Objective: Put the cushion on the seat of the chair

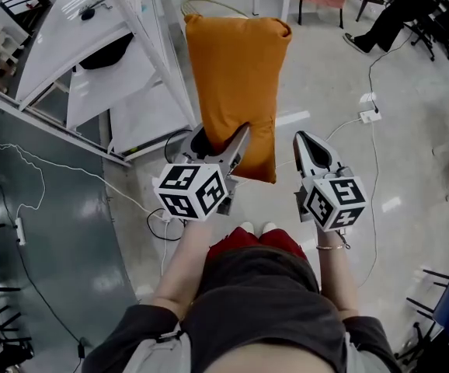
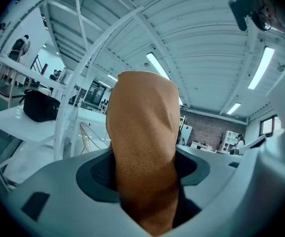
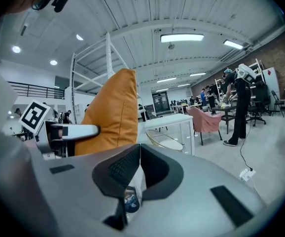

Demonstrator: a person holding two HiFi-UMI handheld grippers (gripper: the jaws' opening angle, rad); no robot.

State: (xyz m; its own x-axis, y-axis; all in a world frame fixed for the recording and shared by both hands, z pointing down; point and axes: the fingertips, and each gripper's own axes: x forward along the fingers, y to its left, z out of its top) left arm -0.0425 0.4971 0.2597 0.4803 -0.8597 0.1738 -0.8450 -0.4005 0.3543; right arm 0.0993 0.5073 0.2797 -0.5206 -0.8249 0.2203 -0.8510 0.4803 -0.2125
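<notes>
I have the orange cushion point(image 1: 236, 84) clamped in the left gripper point(image 1: 221, 144). In the left gripper view both jaws press into its near end, standing fairly wide because of the padding, and the rest of the cushion point(image 2: 145, 132) rises up past them and fills the middle of that view. The right gripper point(image 1: 306, 142) sits just to the right of the cushion without touching it. Its own view shows the dark pads closed together with nothing between them. From that view the cushion point(image 3: 110, 115) stands upright to the left, with the left gripper's jaw point(image 3: 73, 131) across its lower part. The chair point(image 3: 164, 141), a gold wire frame with a pale seat, stands beyond the cushion beside a white table point(image 3: 167, 122), and its seat is bare. The cushion is in the air, well short of it. Farther right of the cushion are a pink chair point(image 3: 209, 120) and a standing person point(image 3: 241, 102).
</notes>
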